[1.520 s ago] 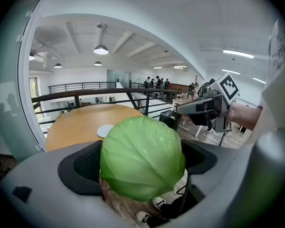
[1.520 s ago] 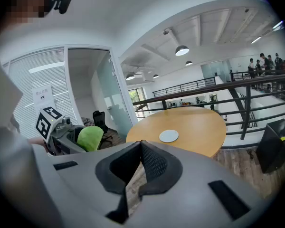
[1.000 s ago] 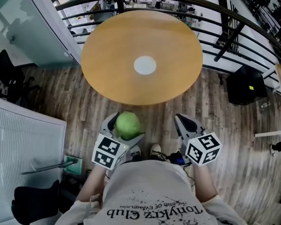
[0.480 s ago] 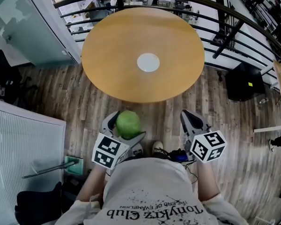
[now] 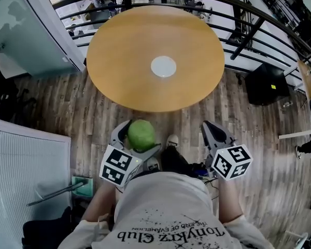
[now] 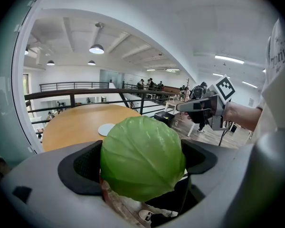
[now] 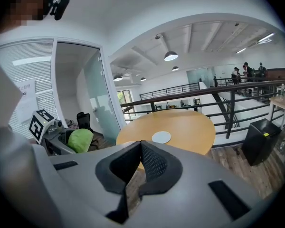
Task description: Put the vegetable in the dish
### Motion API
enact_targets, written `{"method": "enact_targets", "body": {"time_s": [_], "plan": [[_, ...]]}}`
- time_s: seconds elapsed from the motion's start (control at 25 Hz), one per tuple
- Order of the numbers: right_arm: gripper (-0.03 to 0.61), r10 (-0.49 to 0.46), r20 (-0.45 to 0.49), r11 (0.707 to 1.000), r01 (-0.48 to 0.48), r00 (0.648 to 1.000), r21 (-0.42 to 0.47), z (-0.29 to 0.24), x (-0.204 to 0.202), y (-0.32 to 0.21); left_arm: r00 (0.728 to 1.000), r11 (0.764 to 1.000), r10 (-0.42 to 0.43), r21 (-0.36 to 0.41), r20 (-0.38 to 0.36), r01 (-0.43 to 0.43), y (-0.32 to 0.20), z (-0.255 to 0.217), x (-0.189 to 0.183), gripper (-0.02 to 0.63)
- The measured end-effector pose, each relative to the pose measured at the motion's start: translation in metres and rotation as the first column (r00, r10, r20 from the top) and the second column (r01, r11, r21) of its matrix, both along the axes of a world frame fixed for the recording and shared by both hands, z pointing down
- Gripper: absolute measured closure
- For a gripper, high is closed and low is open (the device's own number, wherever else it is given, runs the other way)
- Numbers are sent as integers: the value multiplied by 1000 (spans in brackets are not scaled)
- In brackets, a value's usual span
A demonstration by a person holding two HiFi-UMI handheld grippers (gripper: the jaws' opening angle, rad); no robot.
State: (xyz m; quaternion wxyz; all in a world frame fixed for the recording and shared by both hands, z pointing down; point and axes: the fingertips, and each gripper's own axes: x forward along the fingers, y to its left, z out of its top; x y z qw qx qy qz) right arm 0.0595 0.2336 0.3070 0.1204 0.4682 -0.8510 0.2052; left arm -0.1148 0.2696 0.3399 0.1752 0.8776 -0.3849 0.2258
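A round green cabbage (image 5: 141,134) sits clamped between the jaws of my left gripper (image 5: 139,138), held over the floor just short of the table's near edge. The left gripper view shows the cabbage (image 6: 142,157) filling the space between the pads. A small white dish (image 5: 163,66) lies at the middle of the round wooden table (image 5: 119,56); the same dish (image 7: 161,137) and dish (image 6: 106,129) show in both gripper views. My right gripper (image 5: 210,133) hangs beside the left one, its jaws closed together with nothing between them.
A dark curved railing (image 5: 259,19) runs behind the table. A black box (image 5: 267,84) stands on the wood floor at the right. A glass partition (image 5: 20,30) and white slatted panel (image 5: 20,160) are at the left. The person's feet (image 5: 171,141) are between the grippers.
The view has shifted a little, so the table and dish sit slightly nearer and to the left. The cabbage stays gripped in the left gripper; both grippers keep their places.
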Motion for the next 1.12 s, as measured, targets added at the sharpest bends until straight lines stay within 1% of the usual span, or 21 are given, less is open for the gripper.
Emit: {"method": "enact_targets", "body": {"time_s": [0.2,0.4,0.72,1.0,1.12], "plan": [[562,-4,4,1000,4,1000,-2,6,-5,-17,1000,1000,-1,-4,-2,1,-17,4,-3,107],[561,-13,19,1000,14,1000,-9,12,-3,-49,1000,1000,-7,-16,4,7,-46,7,2,107],[561,-23,33,1000,24,999,-13,19,11,-126,999,999,-31,-24,14,32,-117,13,12,107],[562,-58,52,998,58,997,2,26,22,-178,997,997,-70,-12,29,70,-163,18,22,107],[561,-73,60,997,74,996,-6,24,26,-211,995,996,-89,-23,37,90,-192,15,26,107]]}}
